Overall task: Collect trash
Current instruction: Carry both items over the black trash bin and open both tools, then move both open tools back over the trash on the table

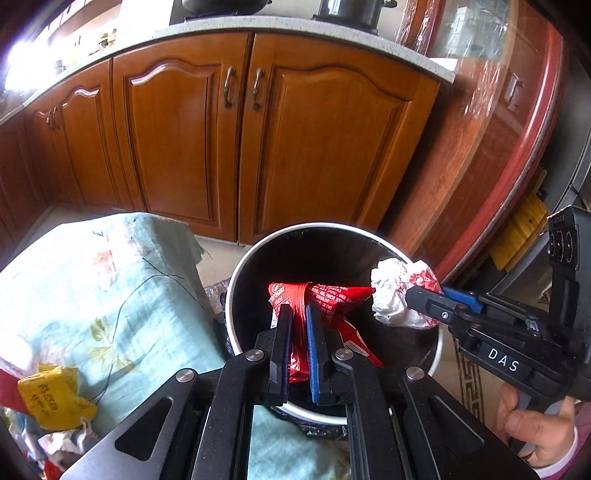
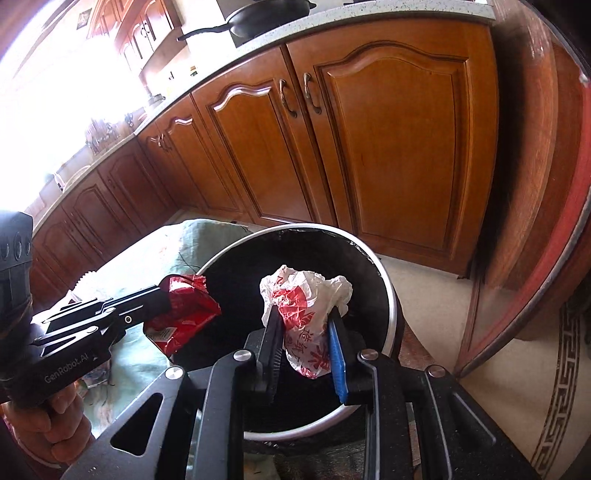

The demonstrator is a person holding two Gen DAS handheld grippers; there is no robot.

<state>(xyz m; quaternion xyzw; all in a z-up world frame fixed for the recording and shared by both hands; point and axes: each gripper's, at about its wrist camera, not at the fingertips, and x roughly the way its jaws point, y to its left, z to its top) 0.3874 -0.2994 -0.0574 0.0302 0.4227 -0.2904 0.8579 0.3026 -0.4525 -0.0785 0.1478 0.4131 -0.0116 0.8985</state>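
1. The left gripper (image 1: 298, 314) is pinching a red wrapper (image 1: 317, 295) over the black-lined bin (image 1: 236, 273), positioning it to drop inside.
2. The right gripper (image 2: 306, 325) is pinching a crumpled white bag (image 2: 306, 295) above the same opening, likely for a joint release.

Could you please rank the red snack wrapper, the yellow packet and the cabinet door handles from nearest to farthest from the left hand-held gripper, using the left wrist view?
1. Red snack wrapper: clamped in the left hand-held gripper, over the trash bin.
2. Yellow packet: lower left, on the floral cloth.
3. Cabinet door handles: far ahead, beneath the countertop.
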